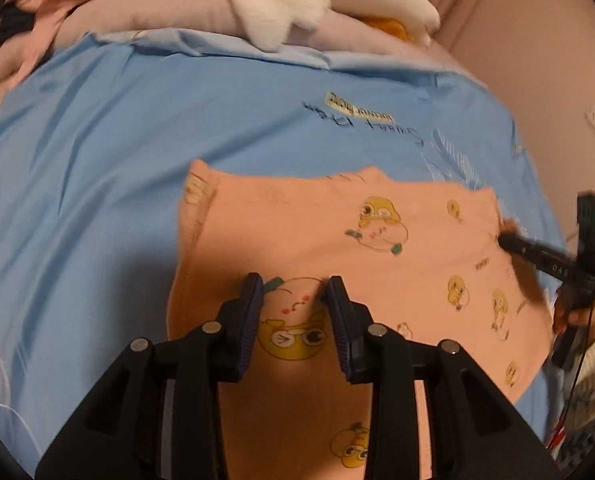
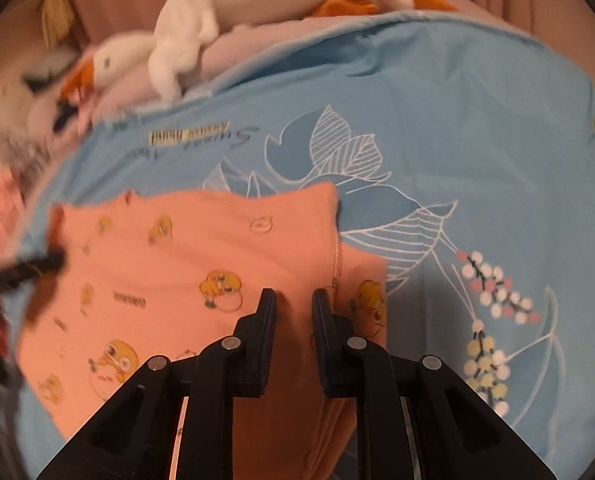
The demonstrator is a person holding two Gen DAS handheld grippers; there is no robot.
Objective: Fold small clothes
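A small peach garment (image 1: 317,220) printed with yellow cartoon ducks lies flat on a blue bedsheet (image 1: 97,140). My left gripper (image 1: 294,284) hovers over its near part, jaws apart, and only the flat cloth shows in the gap. In the right wrist view the same garment (image 2: 177,248) fills the lower left, a seam running down its right side. My right gripper (image 2: 294,294) stands just left of that seam with a narrow gap and nothing pinched. Its tip also shows as the right gripper (image 1: 505,240) at the garment's right edge. The left gripper (image 2: 53,260) is a dark blur at the garment's left edge.
A white plush goose (image 2: 217,12) with an orange beak lies on folded pink bedding (image 1: 157,8) at the far edge of the sheet (image 2: 477,140). A pink wall (image 1: 537,40) stands to the right. A person's hand in a knit sleeve (image 1: 593,344) holds the right gripper.
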